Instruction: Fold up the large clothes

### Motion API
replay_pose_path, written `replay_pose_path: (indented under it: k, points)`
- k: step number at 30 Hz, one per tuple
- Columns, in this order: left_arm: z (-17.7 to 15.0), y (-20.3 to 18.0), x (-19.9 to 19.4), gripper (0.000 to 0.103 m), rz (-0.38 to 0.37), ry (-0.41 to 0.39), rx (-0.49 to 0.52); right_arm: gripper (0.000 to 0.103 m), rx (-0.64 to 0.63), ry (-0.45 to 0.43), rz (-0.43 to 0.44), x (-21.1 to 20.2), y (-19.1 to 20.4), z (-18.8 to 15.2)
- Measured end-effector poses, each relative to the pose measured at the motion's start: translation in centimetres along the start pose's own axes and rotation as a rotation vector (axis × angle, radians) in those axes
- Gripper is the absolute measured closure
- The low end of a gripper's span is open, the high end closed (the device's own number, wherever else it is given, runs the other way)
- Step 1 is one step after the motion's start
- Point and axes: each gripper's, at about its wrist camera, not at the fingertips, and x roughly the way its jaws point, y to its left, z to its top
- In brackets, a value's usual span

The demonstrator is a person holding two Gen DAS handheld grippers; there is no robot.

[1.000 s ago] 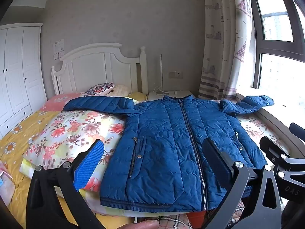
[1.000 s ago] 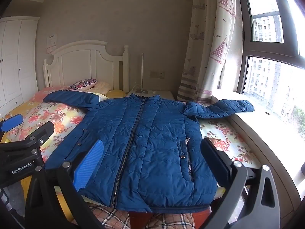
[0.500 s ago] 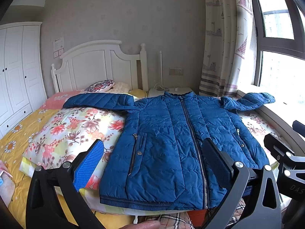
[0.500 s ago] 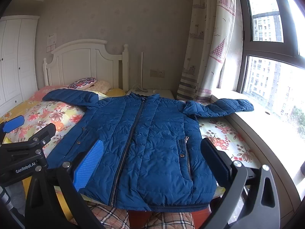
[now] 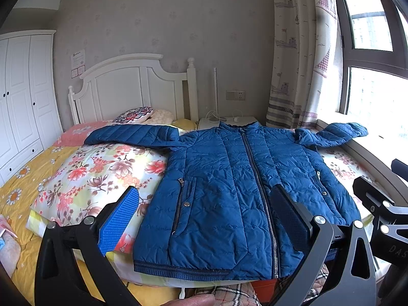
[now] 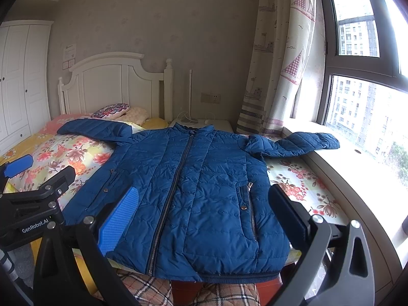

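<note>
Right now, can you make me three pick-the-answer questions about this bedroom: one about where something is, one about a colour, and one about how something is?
1. Where does the sleeve nearest the window end?
A. on the window sill
B. tucked under the jacket
C. on the headboard

2. What colour is the puffer jacket?
A. red
B. blue
C. white

3. How is the jacket's front zipper?
A. wide open
B. closed up to the collar
C. torn off

Answers:
1 A: in the right wrist view the cuff lies on the pale window sill.
2 B: the whole quilted shell is blue in both views.
3 B: the zipper line runs unbroken from hem to collar.

Neither the left hand-held gripper nor the right hand-held gripper holds anything; both have their jaws apart.
</note>
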Motion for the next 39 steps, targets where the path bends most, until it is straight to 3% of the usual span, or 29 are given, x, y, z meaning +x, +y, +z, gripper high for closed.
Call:
replay_pose_path:
  k: [26, 39]
  points:
    - [-0.1, -0.1, 0.0, 0.004, 0.004, 0.002, 0.001, 0.002, 0.002, -0.001, 0.0, 0.0, -0.2, 0.1]
    - [-0.7, -0.2, 1.8, 0.004, 0.008, 0.048, 0.006, 0.002, 0.0, 0.03, 0.0, 1.1, -0.4, -0.2]
